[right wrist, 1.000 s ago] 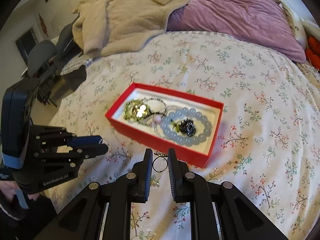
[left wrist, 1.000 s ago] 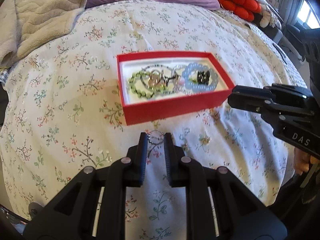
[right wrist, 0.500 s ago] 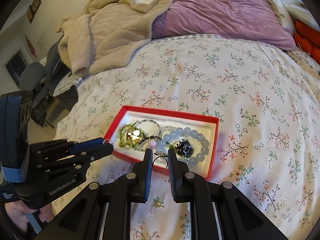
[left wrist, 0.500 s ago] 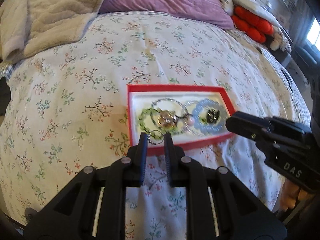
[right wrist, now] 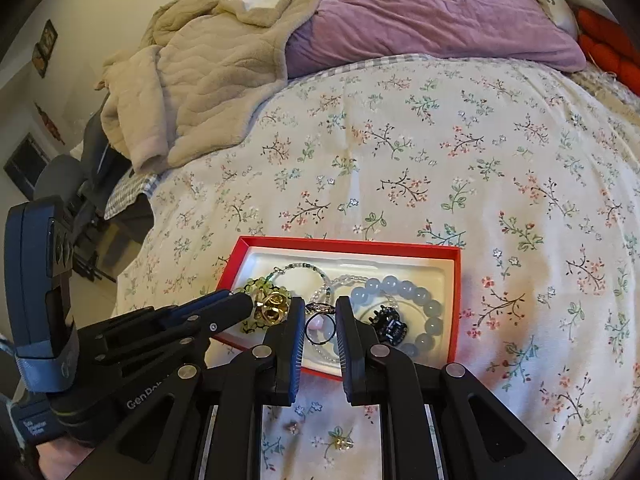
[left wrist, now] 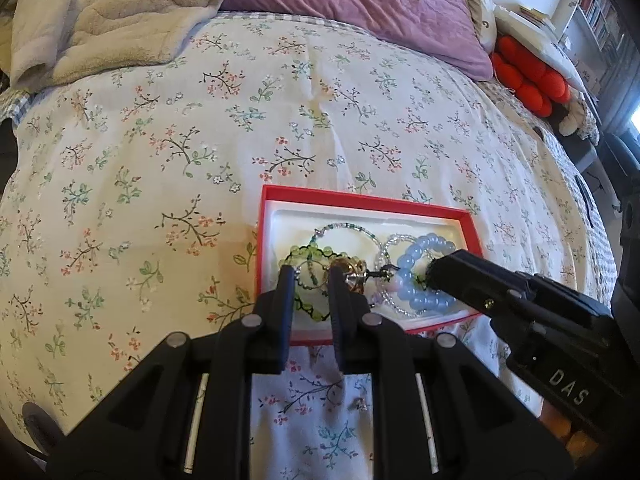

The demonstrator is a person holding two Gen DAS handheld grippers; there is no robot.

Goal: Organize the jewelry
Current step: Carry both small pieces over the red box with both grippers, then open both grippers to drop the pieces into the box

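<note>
A red box (left wrist: 360, 197) with a white lining lies on the floral bedspread. It holds a green bead bracelet (left wrist: 308, 251), a blue bead bracelet (left wrist: 416, 258), a gold piece (right wrist: 272, 305), a black clip (right wrist: 389, 322) and thin beaded bracelets. My left gripper (left wrist: 312, 280) hangs over the box's near left part, shut on a thin silver ring (left wrist: 310, 286). Over the near middle of the box, my right gripper (right wrist: 320, 314) is shut on a dark ring (right wrist: 318, 308) with a small ornament. Each gripper shows in the other's view, the right gripper (left wrist: 436, 276) and the left gripper (right wrist: 240, 304).
Two small earrings (right wrist: 294, 427) (right wrist: 342, 444) lie on the bedspread just in front of the box. A beige blanket (right wrist: 208, 80) and a purple pillow (right wrist: 420, 20) are at the far end of the bed. Red cushions (left wrist: 528, 80) sit at the far right.
Both grippers have moved forward from in front of the box to over its near edge, each with its ring still held. Both views have also rolled.
</note>
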